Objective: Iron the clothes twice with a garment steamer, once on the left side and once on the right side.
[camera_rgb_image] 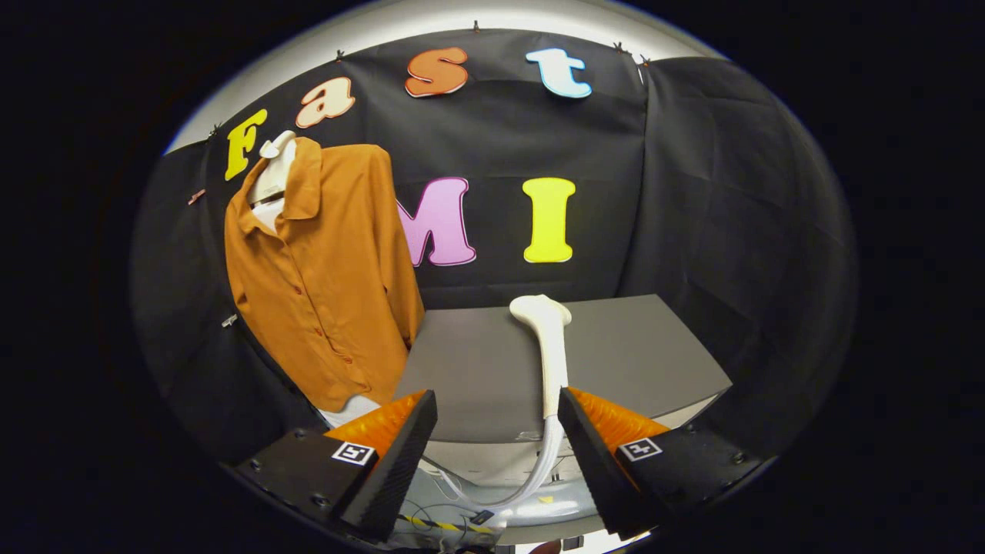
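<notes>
Between your spread fingers, the gripper [497,408] is gripping nothing; the white garment steamer [549,350] is lying on the grey table [639,354] just beside the right fingertip. Beyond the left finger, the orange shirt [327,277] is hanging.

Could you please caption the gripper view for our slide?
Open hand-held gripper approaches white steamer on grey table, orange shirt hanging alongside.

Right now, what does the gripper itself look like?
The gripper has two wedge-shaped fingers with black ribbed inner faces and orange textured outer sides. Each sits on a black base with screws and a small square black-and-white marker.
</notes>
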{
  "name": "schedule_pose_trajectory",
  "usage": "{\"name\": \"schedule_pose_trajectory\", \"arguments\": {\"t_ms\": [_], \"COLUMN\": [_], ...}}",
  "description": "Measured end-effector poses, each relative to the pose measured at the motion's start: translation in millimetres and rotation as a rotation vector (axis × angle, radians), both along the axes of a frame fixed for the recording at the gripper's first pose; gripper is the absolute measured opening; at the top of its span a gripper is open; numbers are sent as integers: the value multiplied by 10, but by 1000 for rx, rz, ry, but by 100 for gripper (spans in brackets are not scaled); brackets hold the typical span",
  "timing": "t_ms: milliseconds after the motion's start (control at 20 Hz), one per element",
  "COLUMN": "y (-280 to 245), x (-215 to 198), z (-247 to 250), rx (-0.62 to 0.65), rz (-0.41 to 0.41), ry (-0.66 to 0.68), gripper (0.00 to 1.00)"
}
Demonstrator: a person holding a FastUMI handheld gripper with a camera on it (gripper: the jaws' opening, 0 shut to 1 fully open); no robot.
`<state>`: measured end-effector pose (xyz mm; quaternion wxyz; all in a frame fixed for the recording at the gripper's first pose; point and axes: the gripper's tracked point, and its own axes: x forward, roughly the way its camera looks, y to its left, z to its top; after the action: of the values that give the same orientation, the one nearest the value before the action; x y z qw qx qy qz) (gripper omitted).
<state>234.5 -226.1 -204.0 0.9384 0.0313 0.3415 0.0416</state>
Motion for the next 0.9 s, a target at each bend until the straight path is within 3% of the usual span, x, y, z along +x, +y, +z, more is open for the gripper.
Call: {"name": "schedule_pose_trajectory", "arguments": {"t_ms": [250, 550, 600, 750, 900], "y": [-375, -369, -387, -351, -310], "x": [408, 634, 606, 706, 775], "z": [-630, -1249, -1360, -1504, -1442], "rx": [32, 134, 130, 122, 163], "rz": [-6, 8, 1, 14, 25], "ry": [159, 341, 374, 423, 391], "gripper": [99, 99, 94, 65, 39]}}
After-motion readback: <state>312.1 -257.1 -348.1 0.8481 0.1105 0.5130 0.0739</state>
